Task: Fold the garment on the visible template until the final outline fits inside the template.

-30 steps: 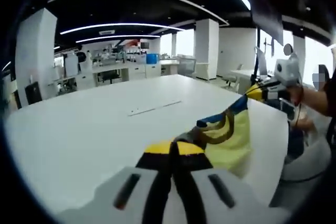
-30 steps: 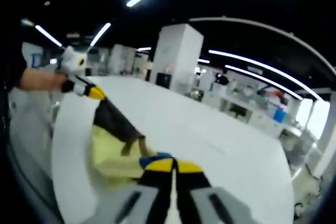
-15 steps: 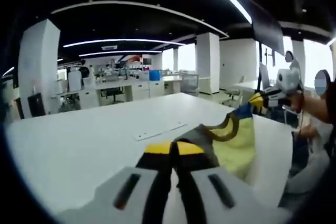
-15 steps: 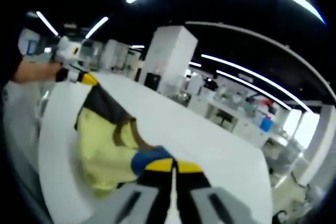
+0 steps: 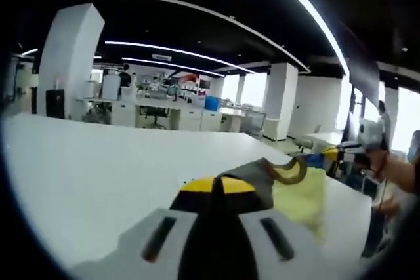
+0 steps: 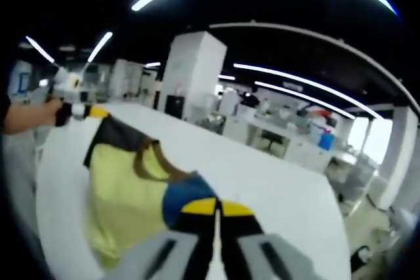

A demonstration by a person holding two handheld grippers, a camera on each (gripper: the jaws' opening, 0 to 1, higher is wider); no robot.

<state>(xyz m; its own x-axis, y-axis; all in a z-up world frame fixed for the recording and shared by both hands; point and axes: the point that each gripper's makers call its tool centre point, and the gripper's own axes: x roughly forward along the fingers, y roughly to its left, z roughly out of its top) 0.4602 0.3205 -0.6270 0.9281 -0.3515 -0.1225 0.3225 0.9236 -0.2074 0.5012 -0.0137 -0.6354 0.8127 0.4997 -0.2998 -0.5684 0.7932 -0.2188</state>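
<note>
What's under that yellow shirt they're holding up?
The white table lies under the shirt, which hangs stretched between the left gripper and right gripper. Whatever lies directly beneath the cloth, such as a template, is covered.

Garment (image 6: 128, 191): stretched above the tabletop (image 6: 262, 181), between left claw (image 5: 218, 187) and right claw (image 6: 216, 208). Desks (image 5: 164, 115) behind tabletop.

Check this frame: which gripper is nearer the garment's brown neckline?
Roughly equal: the left gripper and right gripper each pinch the yellow garment at opposite shoulders, with the brown neckline between them.
</note>
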